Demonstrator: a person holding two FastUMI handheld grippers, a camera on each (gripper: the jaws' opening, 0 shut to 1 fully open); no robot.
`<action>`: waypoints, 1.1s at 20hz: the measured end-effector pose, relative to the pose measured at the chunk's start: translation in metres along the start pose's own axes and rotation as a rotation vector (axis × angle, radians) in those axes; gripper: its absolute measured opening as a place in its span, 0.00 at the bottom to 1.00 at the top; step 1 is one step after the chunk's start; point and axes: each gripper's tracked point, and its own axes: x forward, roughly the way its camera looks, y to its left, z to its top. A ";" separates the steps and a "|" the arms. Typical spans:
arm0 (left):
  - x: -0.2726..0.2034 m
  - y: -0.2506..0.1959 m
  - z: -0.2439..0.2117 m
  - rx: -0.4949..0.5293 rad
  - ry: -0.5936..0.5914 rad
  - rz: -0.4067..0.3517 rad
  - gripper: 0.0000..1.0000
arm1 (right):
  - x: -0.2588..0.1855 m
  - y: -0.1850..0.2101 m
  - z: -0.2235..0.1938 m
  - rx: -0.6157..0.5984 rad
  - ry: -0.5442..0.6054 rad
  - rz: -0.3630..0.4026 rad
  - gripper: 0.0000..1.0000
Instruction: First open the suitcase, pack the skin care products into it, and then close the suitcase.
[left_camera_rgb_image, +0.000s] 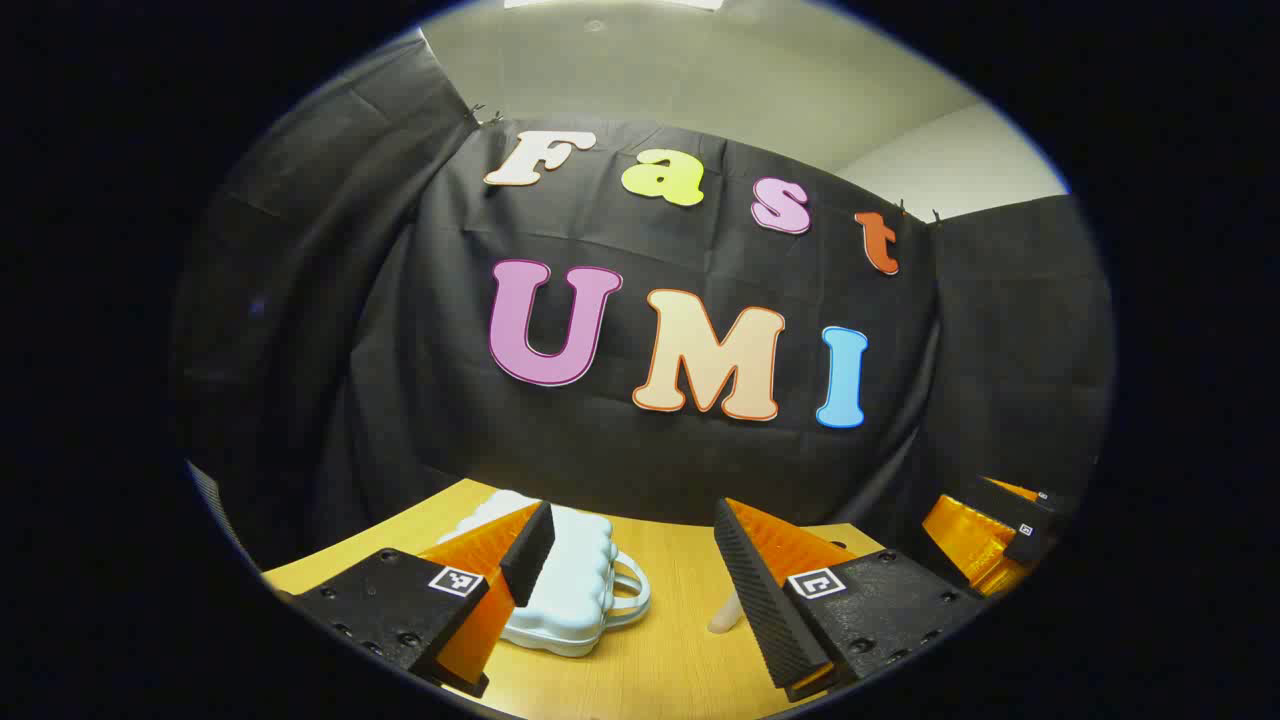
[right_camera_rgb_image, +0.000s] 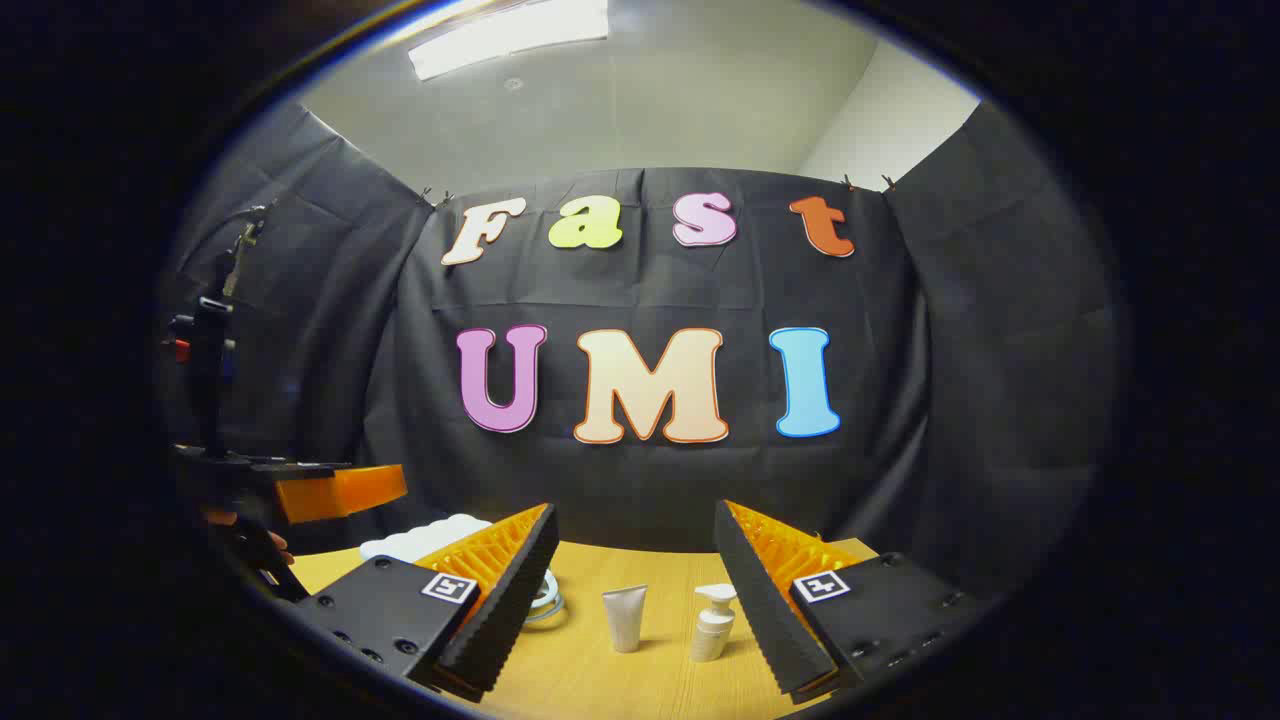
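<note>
A small pale blue suitcase (left_camera_rgb_image: 570, 590) with a ribbed lid and a loop handle lies shut on the wooden table, just beyond my left gripper (left_camera_rgb_image: 635, 560), whose fingers stand wide apart and hold nothing. A whitish bottle (left_camera_rgb_image: 725, 612) peeks out beside the left gripper's right finger. In the right gripper view a white tube (right_camera_rgb_image: 625, 618) stands cap down beside a white pump bottle (right_camera_rgb_image: 714, 622), both ahead of my open, empty right gripper (right_camera_rgb_image: 632, 565). The suitcase (right_camera_rgb_image: 420, 542) shows partly behind that gripper's left finger. The right gripper (left_camera_rgb_image: 1000, 530) sits at the far right of the left gripper view.
The wooden table (right_camera_rgb_image: 660, 680) runs back to the black cloth wall. The left gripper (right_camera_rgb_image: 330, 492) and the hand holding it (right_camera_rgb_image: 270, 545) are at the left edge of the right gripper view, above the table.
</note>
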 end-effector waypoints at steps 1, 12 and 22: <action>-0.001 0.000 0.000 0.013 0.000 0.000 0.94 | 0.000 -0.002 -0.001 0.003 0.002 -0.006 0.99; 0.006 -0.014 -0.006 0.044 0.014 -0.038 0.94 | 0.003 -0.017 -0.010 0.038 0.035 -0.033 0.99; 0.050 -0.028 -0.055 0.066 0.183 -0.133 0.92 | 0.014 -0.023 -0.023 0.035 0.061 -0.032 0.99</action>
